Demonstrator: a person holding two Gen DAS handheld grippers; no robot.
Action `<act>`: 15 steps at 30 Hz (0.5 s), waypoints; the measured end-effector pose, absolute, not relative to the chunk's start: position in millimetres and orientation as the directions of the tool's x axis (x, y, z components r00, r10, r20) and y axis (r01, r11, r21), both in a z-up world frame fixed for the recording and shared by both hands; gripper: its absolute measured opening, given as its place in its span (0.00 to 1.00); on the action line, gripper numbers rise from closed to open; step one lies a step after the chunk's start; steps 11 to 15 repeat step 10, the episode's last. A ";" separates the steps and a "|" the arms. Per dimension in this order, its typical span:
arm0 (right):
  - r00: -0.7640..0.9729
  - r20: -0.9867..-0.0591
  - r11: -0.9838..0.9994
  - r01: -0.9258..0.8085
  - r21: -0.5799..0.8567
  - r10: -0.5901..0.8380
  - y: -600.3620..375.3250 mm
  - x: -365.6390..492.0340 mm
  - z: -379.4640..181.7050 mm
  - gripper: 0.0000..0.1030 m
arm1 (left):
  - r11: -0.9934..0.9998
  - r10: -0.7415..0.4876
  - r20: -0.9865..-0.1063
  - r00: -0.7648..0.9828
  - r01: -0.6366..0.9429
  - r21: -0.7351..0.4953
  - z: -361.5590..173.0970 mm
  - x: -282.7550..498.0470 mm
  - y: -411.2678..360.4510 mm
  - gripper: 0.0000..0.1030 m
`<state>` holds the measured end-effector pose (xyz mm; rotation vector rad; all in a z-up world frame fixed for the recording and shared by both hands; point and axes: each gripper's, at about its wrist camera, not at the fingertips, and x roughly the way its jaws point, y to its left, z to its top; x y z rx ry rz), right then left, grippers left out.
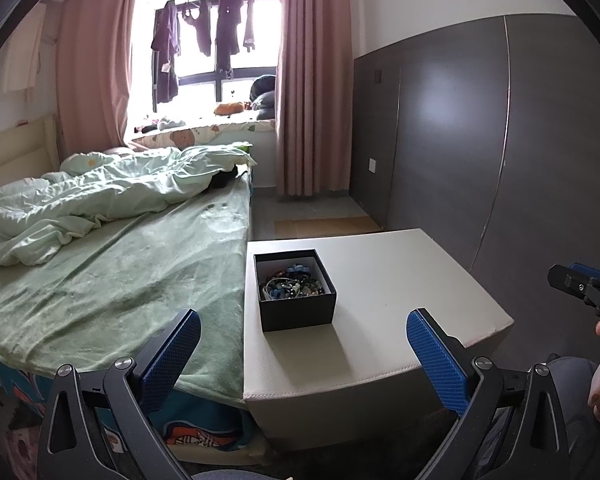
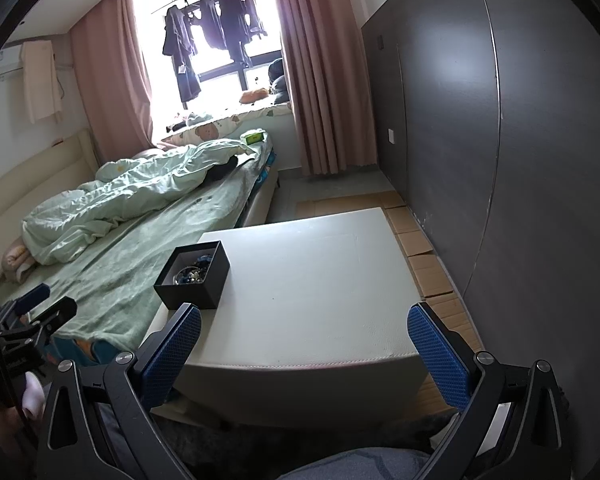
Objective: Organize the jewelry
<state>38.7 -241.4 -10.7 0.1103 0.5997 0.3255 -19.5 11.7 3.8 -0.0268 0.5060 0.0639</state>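
Both claws gape, short of the jewelry box (image 1: 296,290).

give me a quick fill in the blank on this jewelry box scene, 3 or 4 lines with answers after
1. The jewelry lies in a small ____ box with no lid on it.
2. The box stands on the white table, near the edge beside the ____.
3. The left gripper and the right gripper both stand ____ and hold nothing.
4. The curtains at the window are ____.

Missing words: black; bed; open; pink
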 end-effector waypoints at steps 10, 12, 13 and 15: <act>0.775 -0.537 0.943 -0.269 0.195 0.332 -241.8 38.7 -11.3 1.00 | 0.997 0.060 -0.480 0.875 -0.073 -0.008 4.6 -20.1 10.2 1.00; 0.775 -0.537 0.943 -0.269 0.195 0.332 -241.8 38.7 -11.3 1.00 | 0.997 0.060 -0.480 0.875 -0.073 -0.008 4.6 -20.1 10.2 1.00; 0.775 -0.537 0.943 -0.269 0.195 0.332 -241.8 38.7 -11.3 1.00 | 0.997 0.060 -0.480 0.875 -0.073 -0.008 4.6 -20.1 10.2 1.00; 0.775 -0.537 0.943 -0.269 0.195 0.332 -241.8 38.7 -11.3 1.00 | 0.997 0.060 -0.480 0.875 -0.073 -0.008 4.6 -20.1 10.2 1.00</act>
